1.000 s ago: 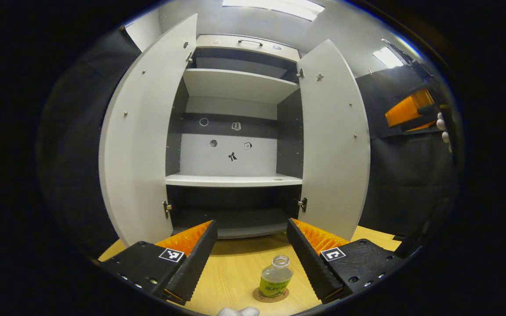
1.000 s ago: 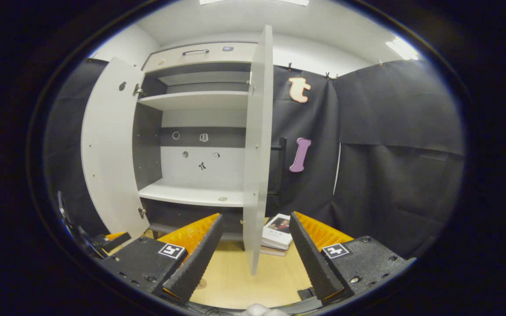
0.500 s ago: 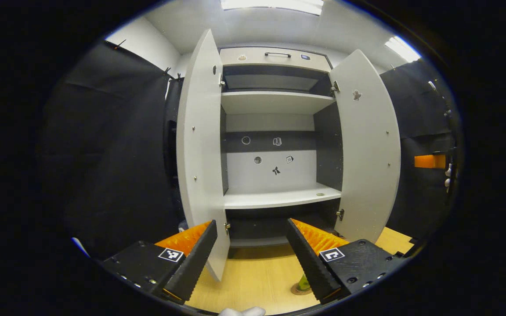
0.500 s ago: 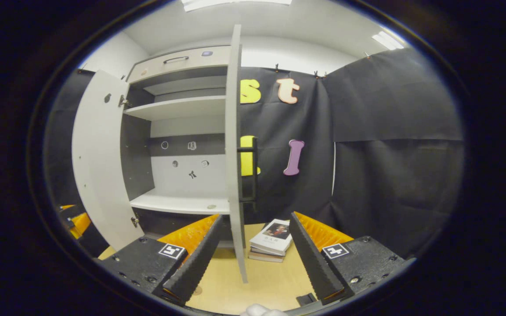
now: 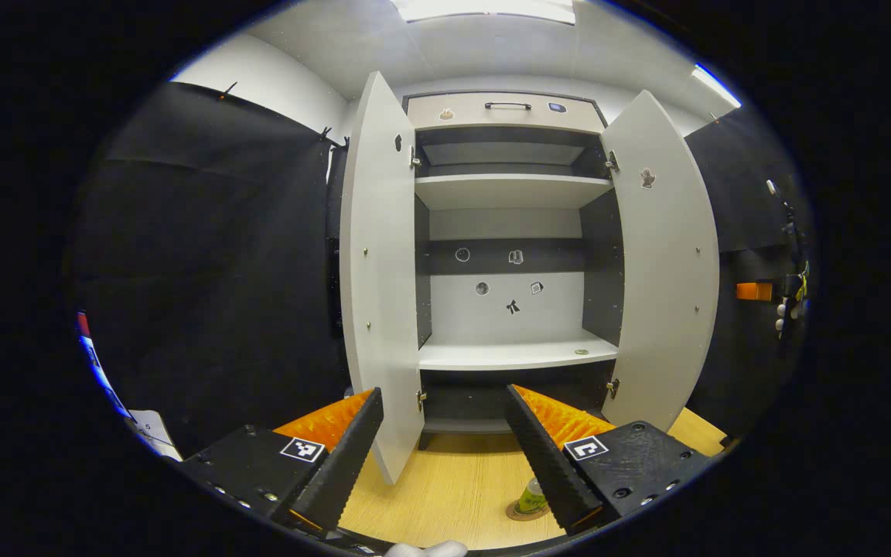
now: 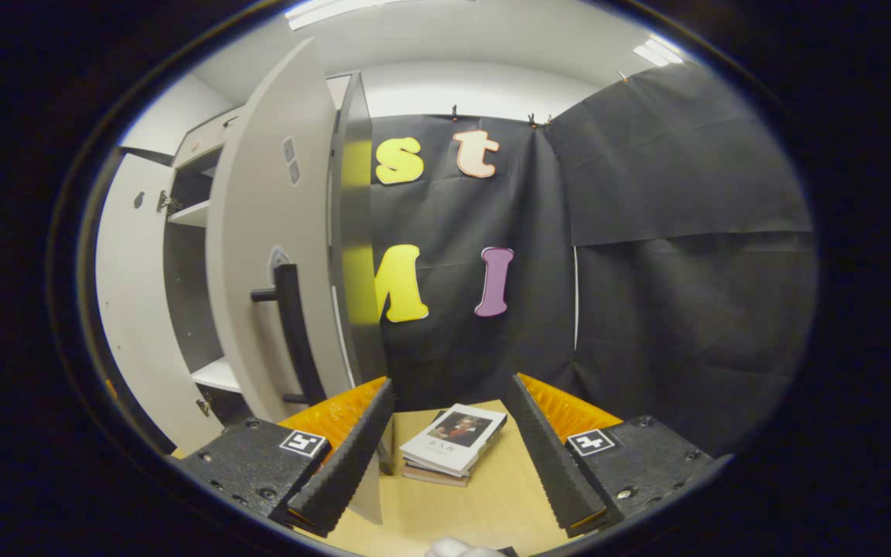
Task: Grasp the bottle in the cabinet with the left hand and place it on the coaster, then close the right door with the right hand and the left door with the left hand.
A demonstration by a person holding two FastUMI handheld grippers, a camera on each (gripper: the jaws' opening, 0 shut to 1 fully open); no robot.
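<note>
We see the bottle (image 5: pixel 532 495) already standing on the coaster (image 5: pixel 520 513) on the tabletop (image 5: pixel 445 495), at about 5 o'clock in the left gripper view, partly hidden behind a finger of the left claw (image 5: pixel 445 452). Its long axis appears upright; its mouth is hidden, so we cannot confirm where it points. We judge the placing step complete and the door-closing step in hand.

Left claw: spread, holding nothing, facing the open cabinet (image 5: pixel 511 232). The left door (image 5: pixel 380 271) stands at 11 o'clock from this claw, swung out edge-on toward us; the right door (image 5: pixel 666 263) stands at 1 o'clock, also open.

Right claw (image 6: pixel 445 452): spread, holding nothing. In the right gripper view we look at the outer face of the right door (image 6: pixel 275 247), with its dark vertical handle (image 6: pixel 291 333) at about 10 o'clock. A stack of books (image 6: pixel 453 445) lies on the tabletop between the fingers, farther off.

Next move, in our judgement: the right claw must come against the outer face of the right door, near its free edge or handle, and push it toward the cabinet until it shuts. The left door follows with the left claw.
</note>
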